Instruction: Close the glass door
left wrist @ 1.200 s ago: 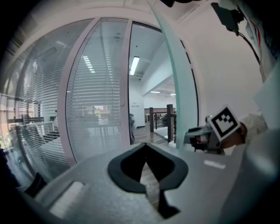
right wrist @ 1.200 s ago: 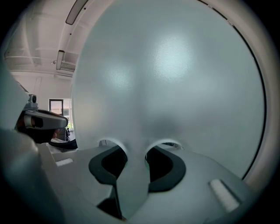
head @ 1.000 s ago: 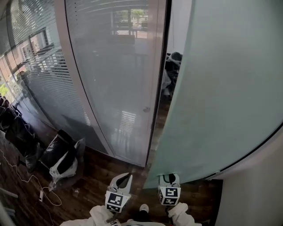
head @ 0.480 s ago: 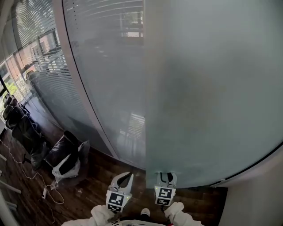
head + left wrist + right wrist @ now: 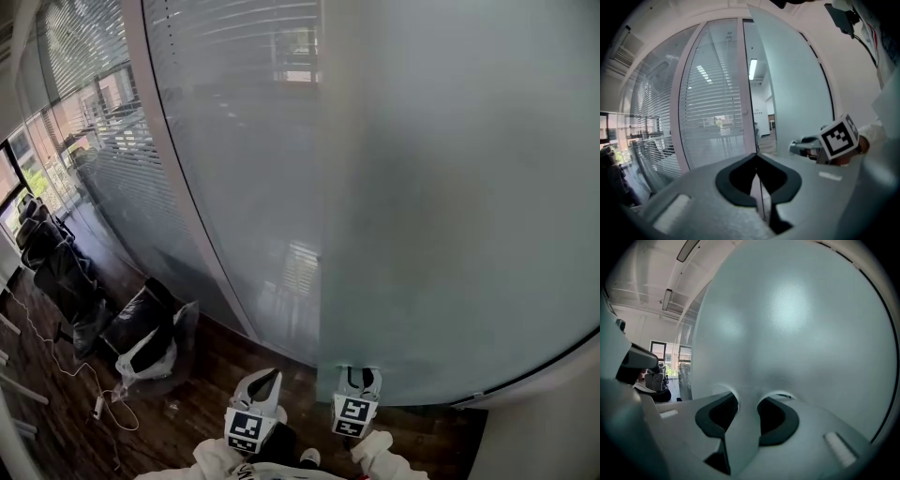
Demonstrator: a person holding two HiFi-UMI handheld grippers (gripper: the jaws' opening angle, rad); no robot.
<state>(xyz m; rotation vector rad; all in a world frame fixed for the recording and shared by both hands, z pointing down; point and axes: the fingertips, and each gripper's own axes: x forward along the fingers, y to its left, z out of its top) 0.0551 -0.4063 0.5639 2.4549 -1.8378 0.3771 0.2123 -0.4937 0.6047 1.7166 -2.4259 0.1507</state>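
Head view: glass door (image 5: 450, 187) just ahead of right tongs (image 5: 360, 379).

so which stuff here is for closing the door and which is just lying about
Job: glass door; right gripper by its lower edge; left gripper.
Lying about: black bags; white cable on the floor.

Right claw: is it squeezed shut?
No, the right claw has its jaws apart, and the frosted door shows through the gap.
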